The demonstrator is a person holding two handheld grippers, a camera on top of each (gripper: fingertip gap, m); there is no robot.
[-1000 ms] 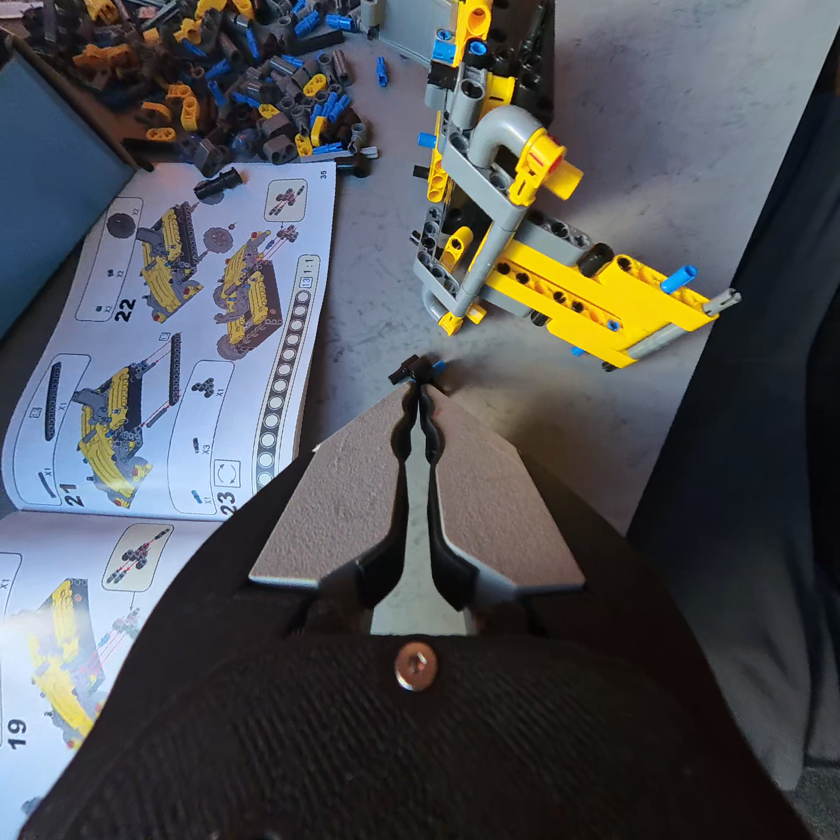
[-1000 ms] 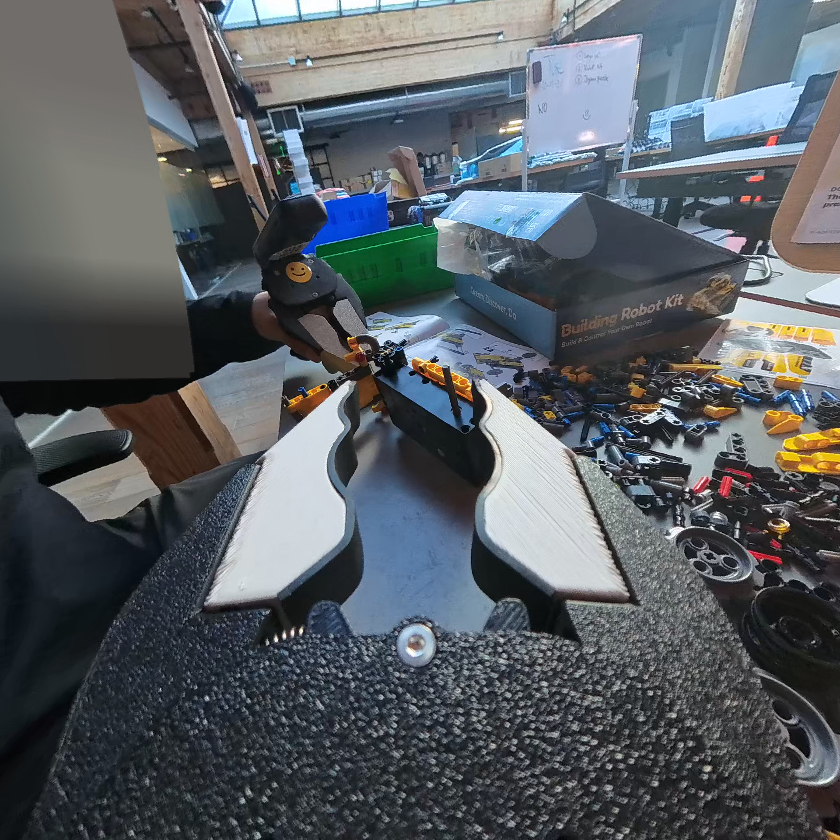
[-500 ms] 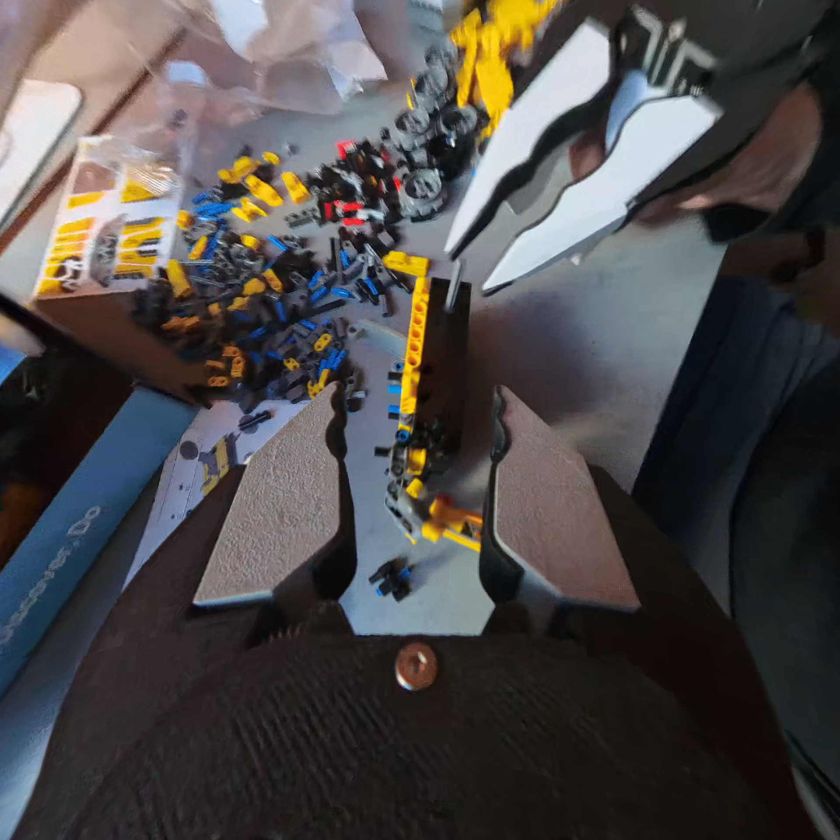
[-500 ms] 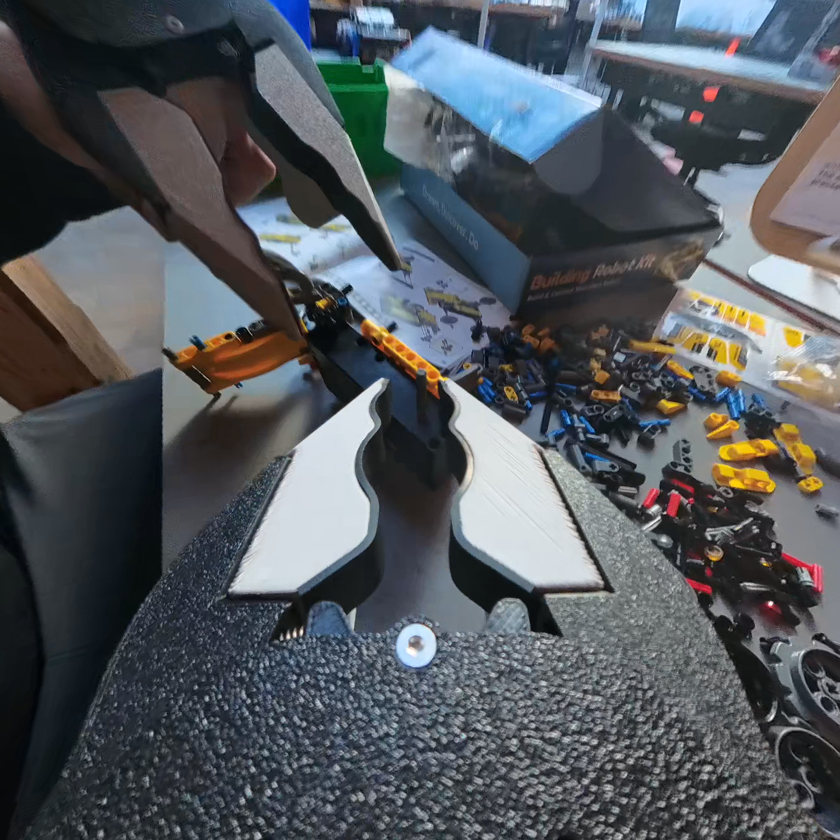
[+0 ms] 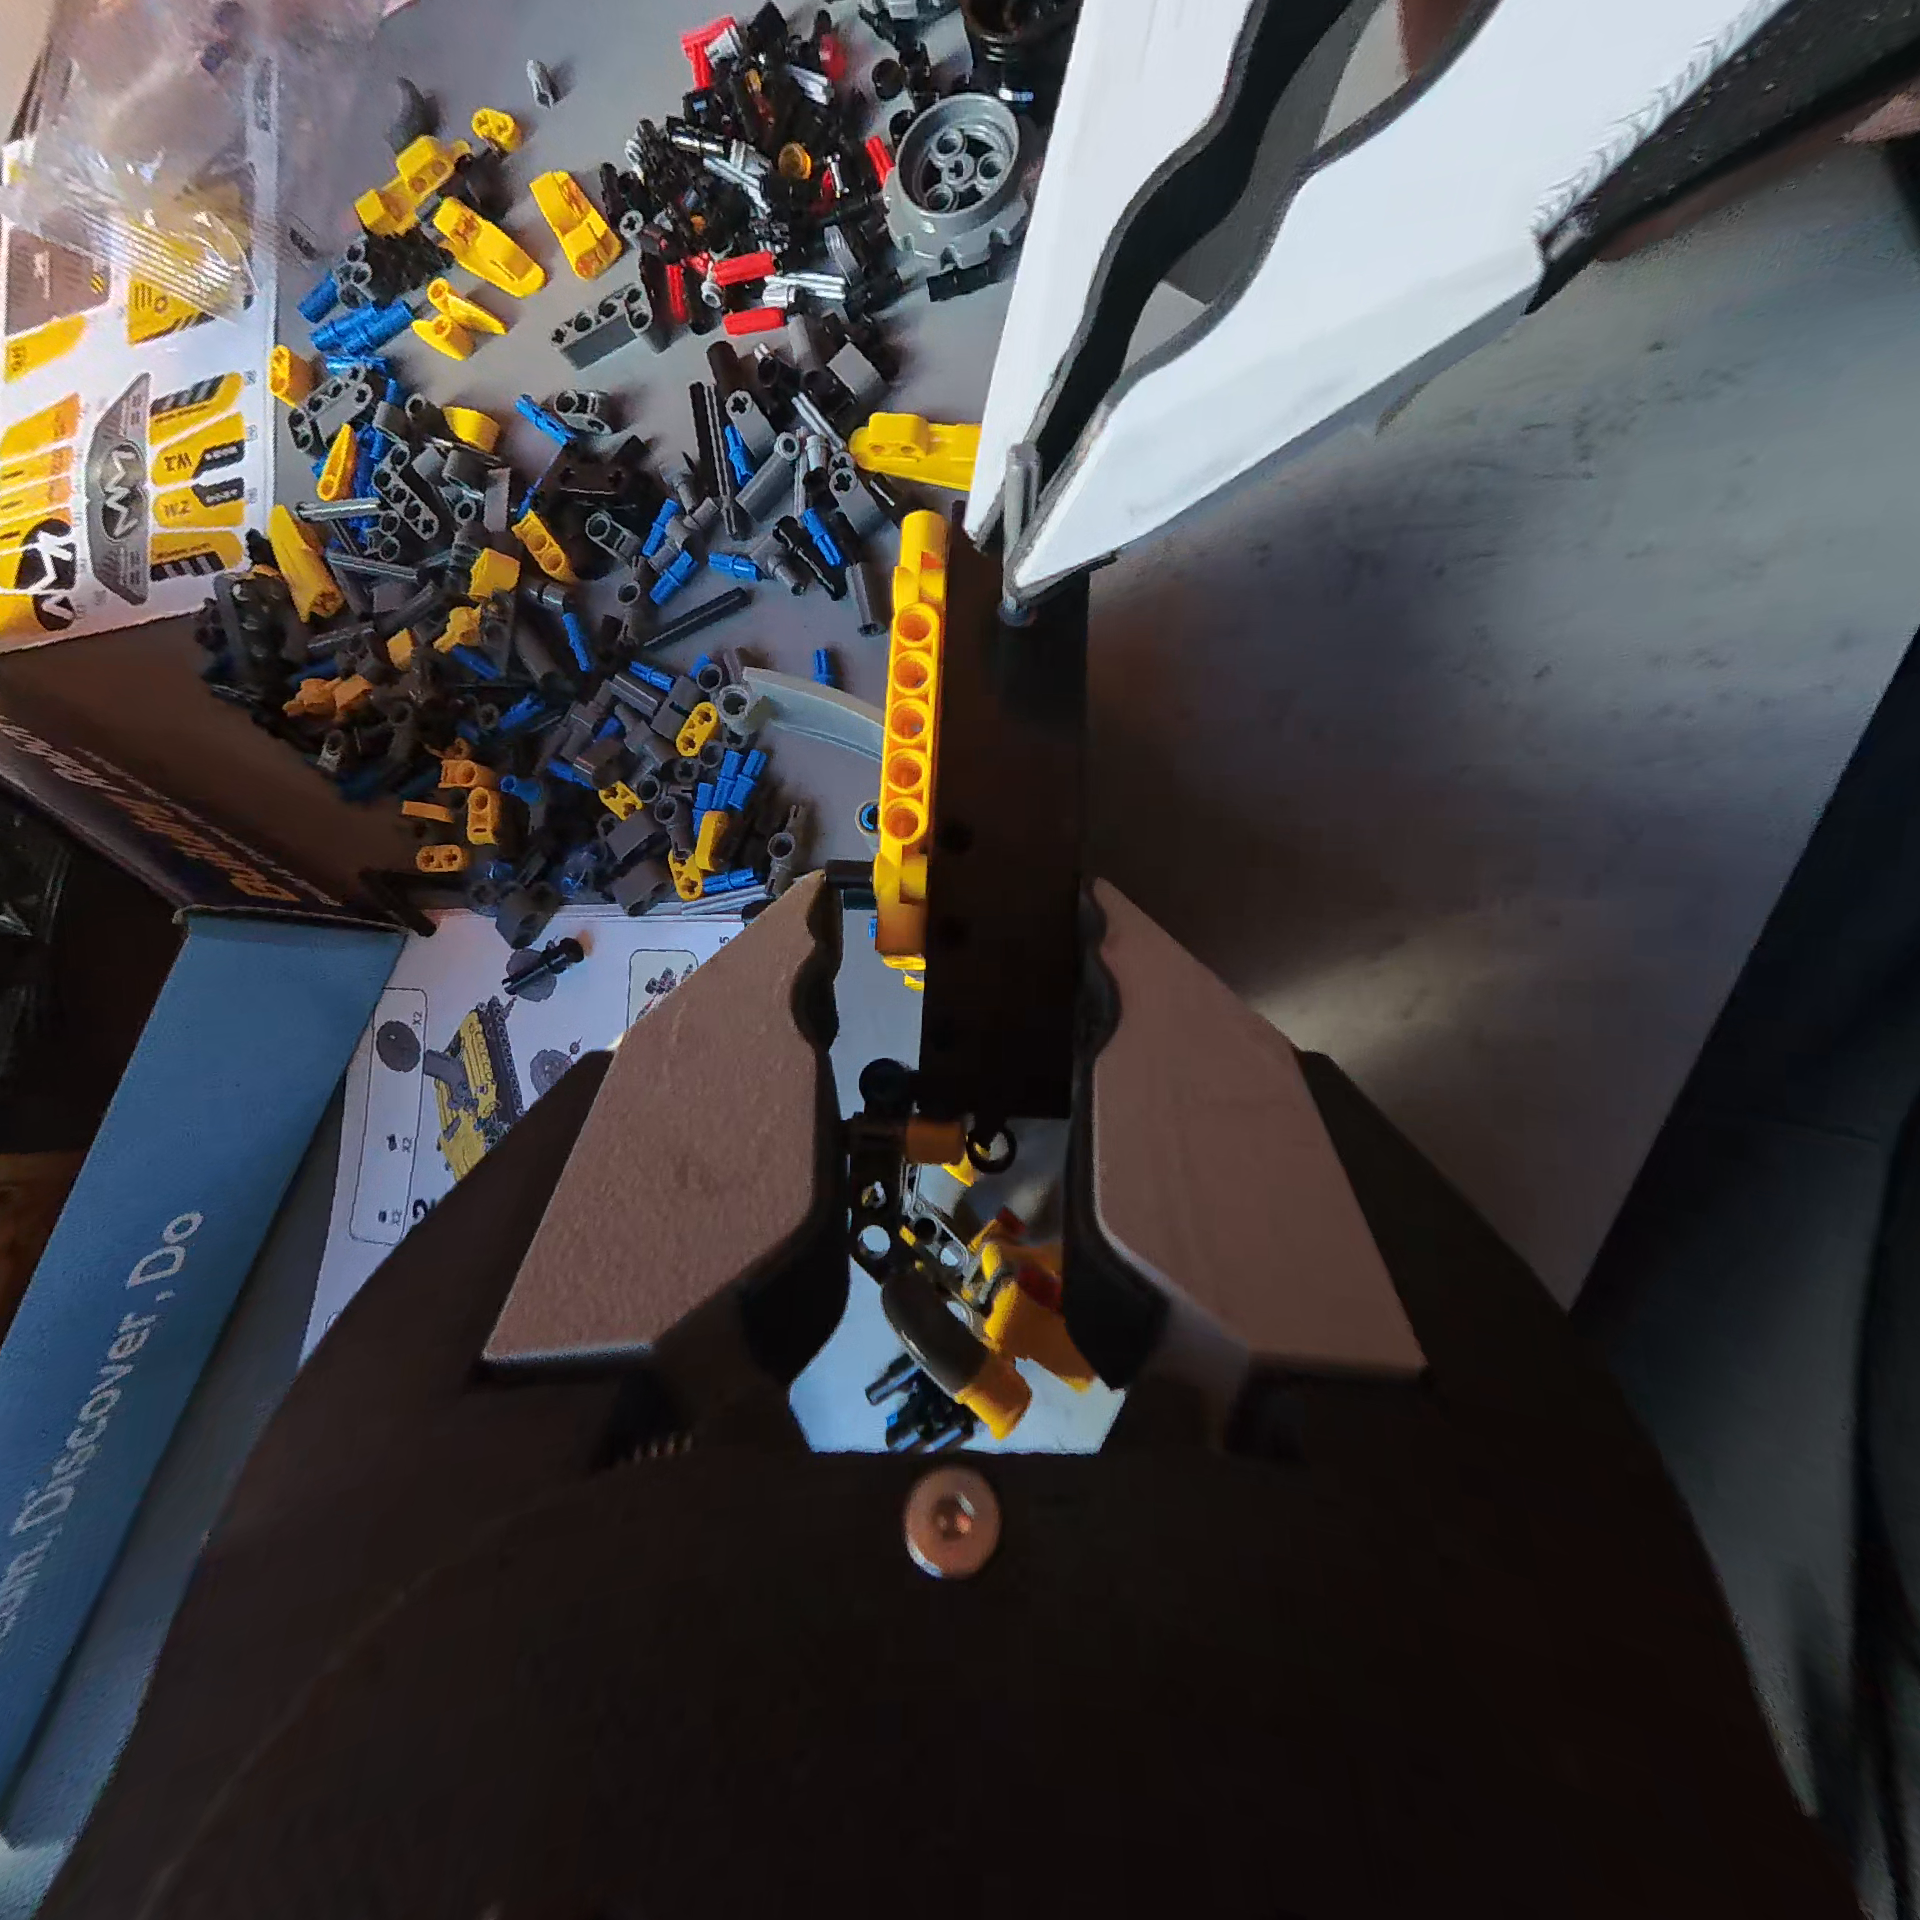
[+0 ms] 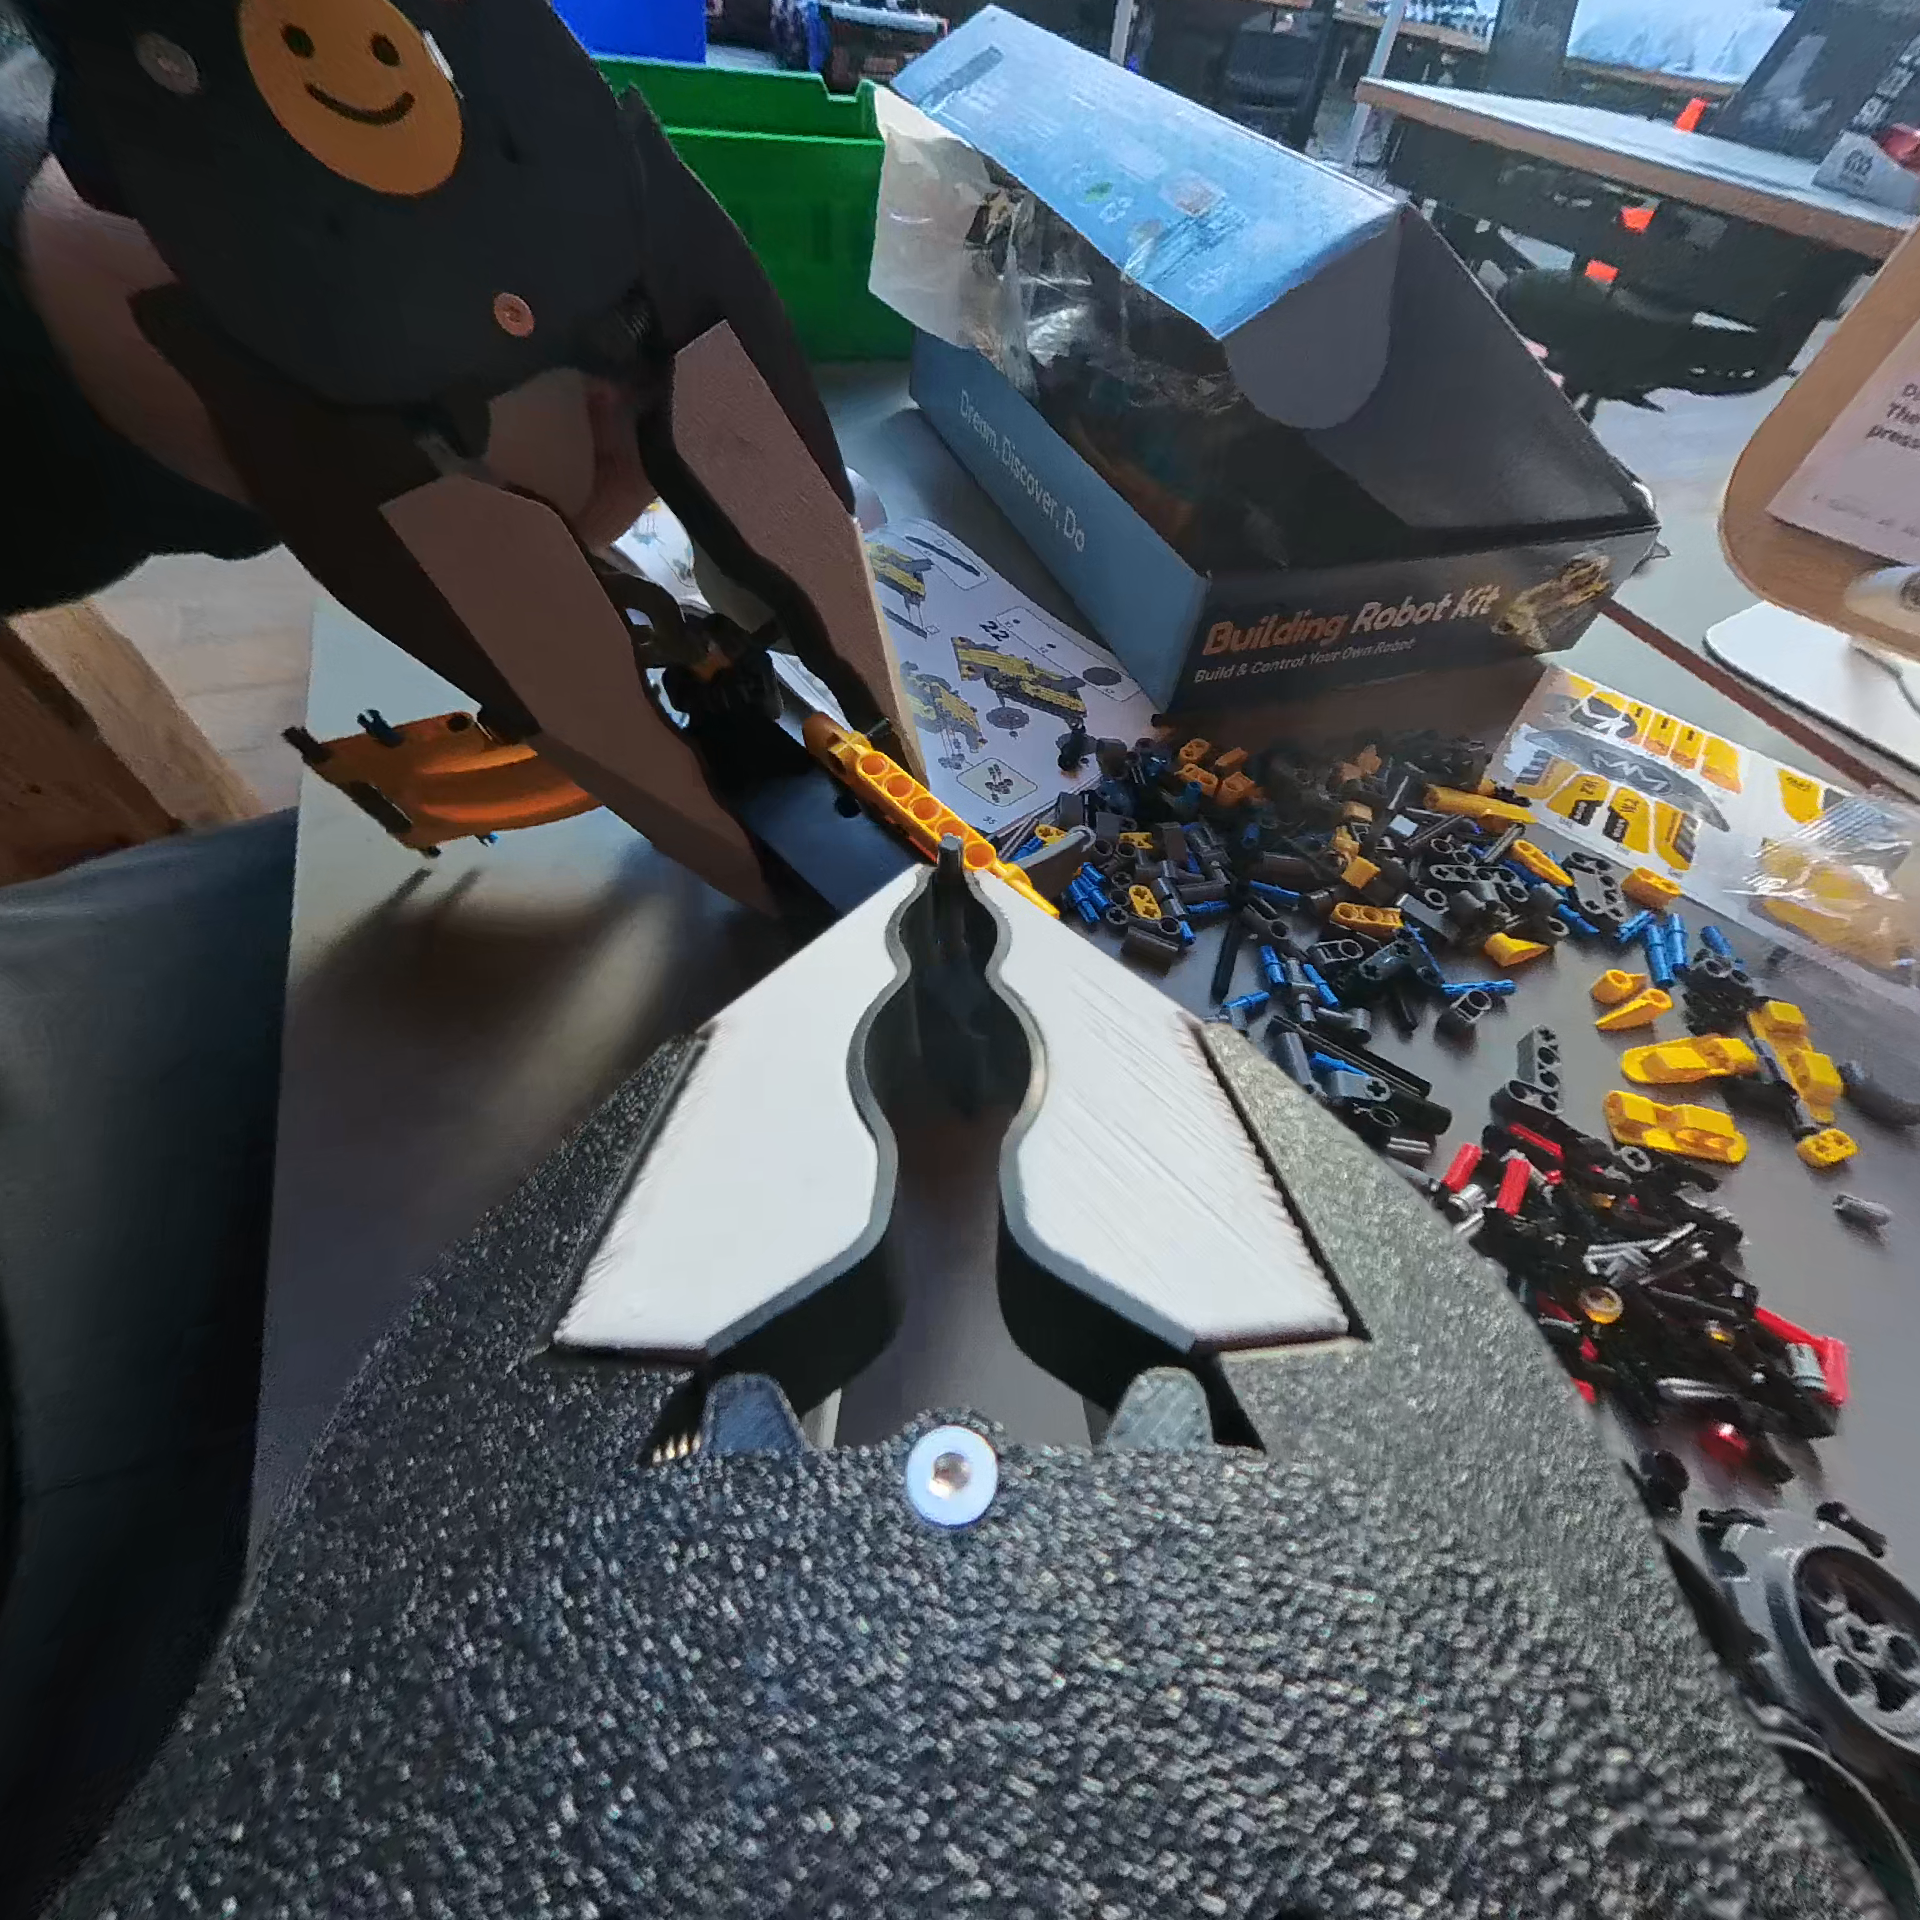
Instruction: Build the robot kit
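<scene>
Over the grey table (image 5: pixel 1455 727), the left gripper (image 5: pixel 961 935) clamps the black-and-yellow model (image 5: pixel 997 831); the right gripper (image 6: pixel 951 883) pinches narrowly a grey pin (image 6: pixel 948 868) at its end.

Grey tabletop (image 6: pixel 499 997) in sunlight; long wooden desks (image 6: pixel 1621 156) (office chairs beneath) stand behind.

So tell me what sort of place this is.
Probably a shared workshop or open office: long work desks stand behind the table, which holds a building-kit box, an instruction booklet and loose building pieces.
</scene>
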